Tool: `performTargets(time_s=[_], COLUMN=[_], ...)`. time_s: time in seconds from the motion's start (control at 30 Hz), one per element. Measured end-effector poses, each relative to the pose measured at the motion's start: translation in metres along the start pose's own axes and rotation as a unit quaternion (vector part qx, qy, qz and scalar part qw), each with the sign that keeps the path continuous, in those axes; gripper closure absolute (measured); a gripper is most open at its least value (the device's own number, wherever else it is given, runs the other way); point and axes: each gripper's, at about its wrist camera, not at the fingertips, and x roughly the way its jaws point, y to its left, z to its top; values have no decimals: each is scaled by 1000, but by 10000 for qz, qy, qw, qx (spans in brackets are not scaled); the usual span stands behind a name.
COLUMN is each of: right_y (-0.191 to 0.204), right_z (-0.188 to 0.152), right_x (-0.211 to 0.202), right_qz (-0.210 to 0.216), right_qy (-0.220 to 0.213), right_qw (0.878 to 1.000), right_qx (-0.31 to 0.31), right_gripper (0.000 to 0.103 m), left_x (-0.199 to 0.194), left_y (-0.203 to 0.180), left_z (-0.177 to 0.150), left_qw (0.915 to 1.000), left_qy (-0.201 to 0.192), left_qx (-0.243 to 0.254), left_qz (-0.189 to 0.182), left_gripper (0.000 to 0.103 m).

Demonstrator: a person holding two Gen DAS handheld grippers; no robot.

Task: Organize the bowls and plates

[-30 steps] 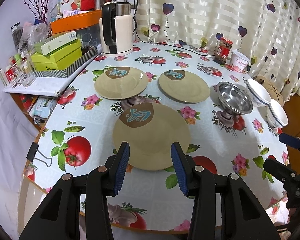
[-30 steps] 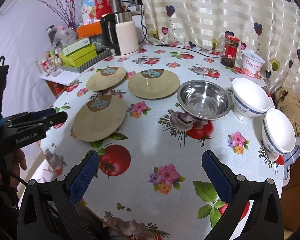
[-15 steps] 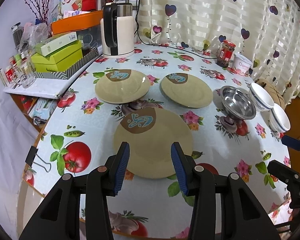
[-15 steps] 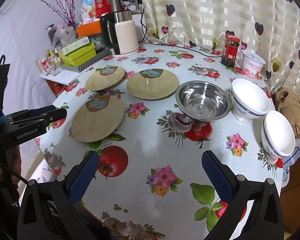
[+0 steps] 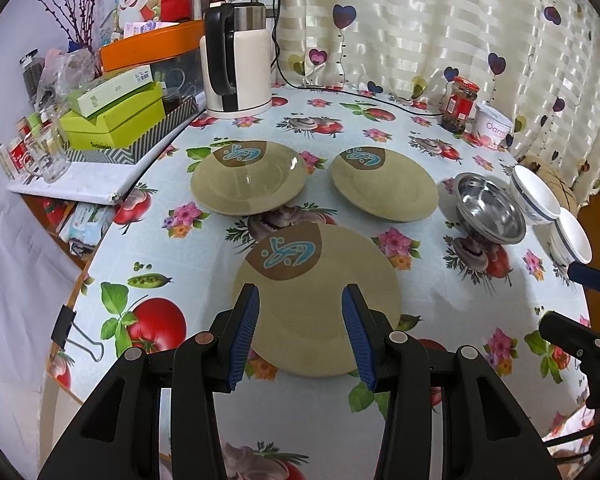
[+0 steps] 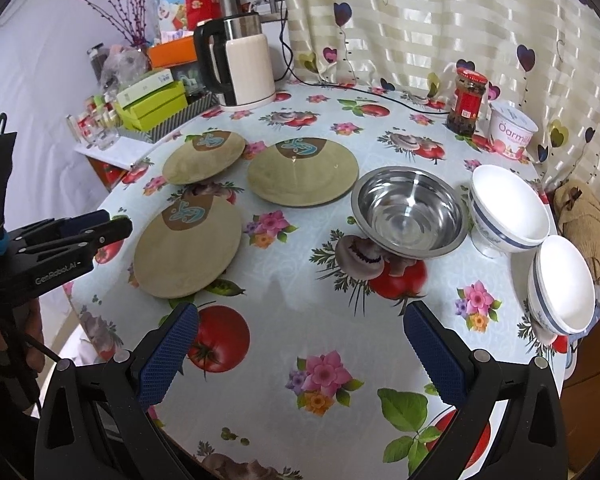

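Three tan plates lie on the table: a near one (image 5: 316, 300) (image 6: 188, 248), a far left one (image 5: 248, 178) (image 6: 204, 156) and a far right one (image 5: 384, 184) (image 6: 302, 170). A steel bowl (image 5: 490, 208) (image 6: 410, 212) stands to their right, then two white bowls (image 6: 508, 208) (image 6: 562, 284). My left gripper (image 5: 300, 324) is open and empty, held just above the near plate's front part. It shows at the left of the right wrist view (image 6: 100, 226). My right gripper (image 6: 300, 344) is open wide and empty above the tablecloth, in front of the steel bowl.
A kettle (image 5: 236, 64) stands at the back, with its cord along the curtain. A red-lidded jar (image 6: 468, 102) and a yoghurt tub (image 6: 512, 130) stand back right. Green boxes (image 5: 116, 116) and glasses sit on a side shelf at left. A binder clip (image 5: 66, 330) grips the table's left edge.
The left gripper has drawn back and up a little, so the plates look slightly farther. The right gripper has barely moved. Both stay open.
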Motion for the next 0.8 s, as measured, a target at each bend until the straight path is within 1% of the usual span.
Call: performTargets(time_s=[0.27,0.6,0.8], right_y=[-1,3,9], right_z=[6,21,33], right_x=[10,21,32], right_qz=[-15,-21,13], right_qy=[109,160,200], right_qw=[9999,9999,9997], right_qx=[15,-45,-160], right_gripper=[0,0,0], left_x=[10,25,32], left_y=[2,18,27], left_z=[3,7,15], left_qw=[9999,9982,9983], left_qy=[116,357,341], left_qx=[-35,-353,-407], left_qz=[-81,-320,-257], left_gripper=[59,59,59])
